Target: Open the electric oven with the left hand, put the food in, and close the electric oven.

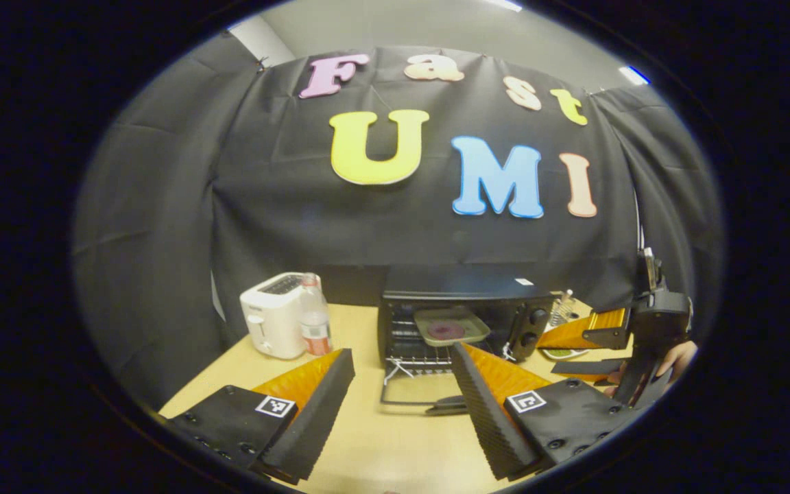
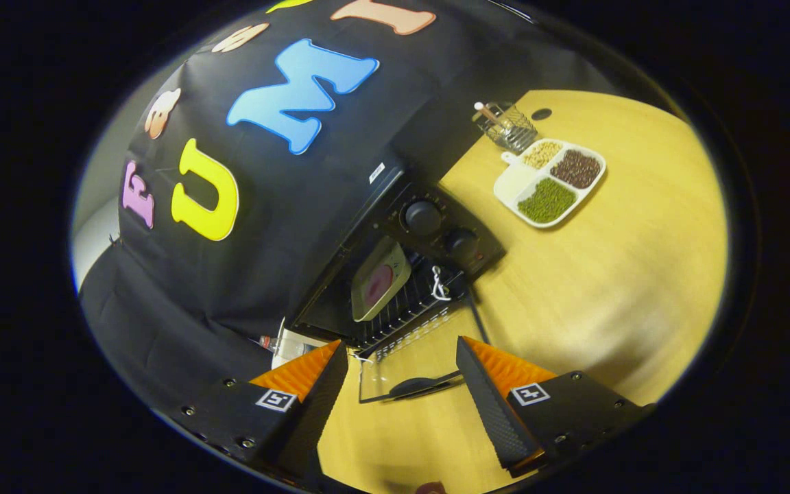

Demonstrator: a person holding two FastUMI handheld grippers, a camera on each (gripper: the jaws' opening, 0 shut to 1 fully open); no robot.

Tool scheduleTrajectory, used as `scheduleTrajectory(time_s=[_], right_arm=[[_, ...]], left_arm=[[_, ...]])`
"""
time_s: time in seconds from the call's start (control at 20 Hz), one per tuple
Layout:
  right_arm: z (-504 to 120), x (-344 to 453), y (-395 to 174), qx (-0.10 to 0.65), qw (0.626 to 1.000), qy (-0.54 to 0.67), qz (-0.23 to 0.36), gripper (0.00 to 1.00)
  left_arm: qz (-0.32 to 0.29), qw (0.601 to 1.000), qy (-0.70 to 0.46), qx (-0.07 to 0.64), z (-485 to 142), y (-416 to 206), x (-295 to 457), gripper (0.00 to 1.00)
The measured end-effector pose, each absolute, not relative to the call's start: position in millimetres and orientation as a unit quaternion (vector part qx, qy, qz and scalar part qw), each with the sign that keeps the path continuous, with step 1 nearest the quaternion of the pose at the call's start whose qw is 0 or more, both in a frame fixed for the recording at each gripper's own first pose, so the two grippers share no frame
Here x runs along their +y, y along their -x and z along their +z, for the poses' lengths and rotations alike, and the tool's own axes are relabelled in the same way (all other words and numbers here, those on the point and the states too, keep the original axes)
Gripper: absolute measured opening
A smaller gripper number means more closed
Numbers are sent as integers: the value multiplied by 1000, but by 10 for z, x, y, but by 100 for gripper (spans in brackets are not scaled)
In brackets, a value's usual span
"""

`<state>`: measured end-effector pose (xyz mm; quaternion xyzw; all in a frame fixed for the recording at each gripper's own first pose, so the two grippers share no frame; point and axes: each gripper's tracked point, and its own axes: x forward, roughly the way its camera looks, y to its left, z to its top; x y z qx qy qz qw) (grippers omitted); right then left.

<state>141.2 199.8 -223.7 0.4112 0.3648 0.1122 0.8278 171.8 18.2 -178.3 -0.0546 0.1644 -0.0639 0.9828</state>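
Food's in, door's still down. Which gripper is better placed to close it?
Left. The left gripper is open and faces the door handle of the oven; the tray sits inside.

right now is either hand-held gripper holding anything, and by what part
Nothing is held. The left hand-held gripper and right hand-held gripper both stand open and empty; the tray of food already sits inside the open oven.

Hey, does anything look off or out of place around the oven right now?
Nothing spilled or damaged. The oven door is folded down flat, and the tray of food sits on the rack a little askew, angled rather than square to the opening. The sectioned dish of beans looks tidy.
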Motion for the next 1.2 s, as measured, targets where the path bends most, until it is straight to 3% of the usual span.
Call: scheduleTrajectory(time_s=[0.05,0.3,0.75,0.8,0.85,1.2], right_arm=[[-2215,1892,-1388,357,838,-397,113,97],[-2118,1364,-1243,312,893,-305,113,97],[-1991,650,-931,264,946,-172,71,98],[-1947,575,-909,254,952,-158,64,97],[-1908,516,-889,247,956,-146,58,97],[-1810,254,-764,236,967,-98,21,98]], left_arm=[[-78,978,64,182,-1903,-1688,62,100],[-110,955,82,264,-2561,-1580,-323,97],[-140,915,60,374,-3413,-1561,-708,97],[-141,910,53,387,-3521,-1562,-731,100],[-142,906,47,395,-3600,-1585,-761,92],[-147,893,32,424,-3892,-1772,-897,97]])
